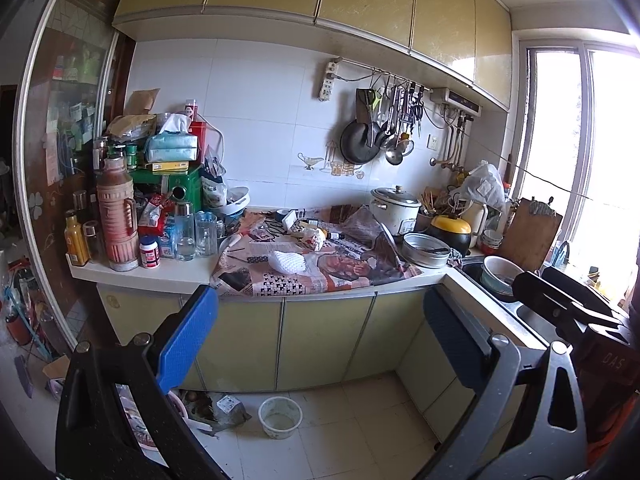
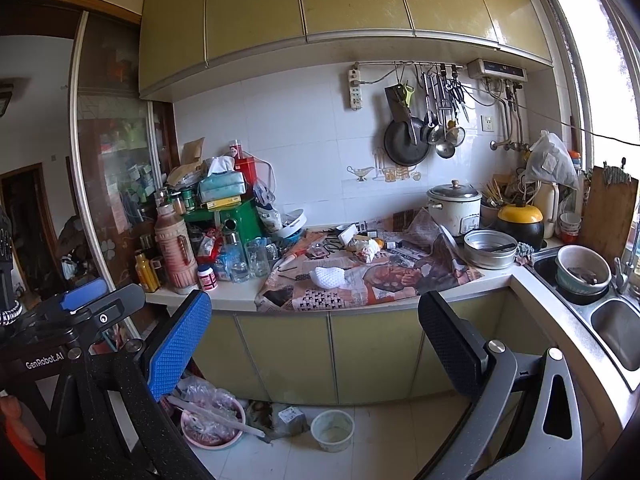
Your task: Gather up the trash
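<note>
A white foam net wrapper (image 1: 289, 262) (image 2: 329, 277) lies on the newspaper (image 1: 312, 276) (image 2: 360, 288) spread over the counter. Behind it sit crumpled paper scraps (image 1: 314, 237) (image 2: 366, 249) and small packets. My left gripper (image 1: 320, 332) hangs open in front of the lower cabinets, well short of the counter, holding nothing. My right gripper (image 2: 316, 340) is open too, beside it and at about the same distance. On the floor stand a pink basin (image 2: 212, 424) with plastic waste and a white cup (image 1: 280, 416) (image 2: 333, 429).
Bottles, jars and boxes crowd the counter's left end (image 1: 132, 216) (image 2: 176, 248). A rice cooker (image 1: 395, 208) (image 2: 454, 206), a metal pan (image 2: 490, 248) and a sink (image 2: 576, 276) with bowls fill the right. Pans and utensils hang on the wall (image 1: 376, 136).
</note>
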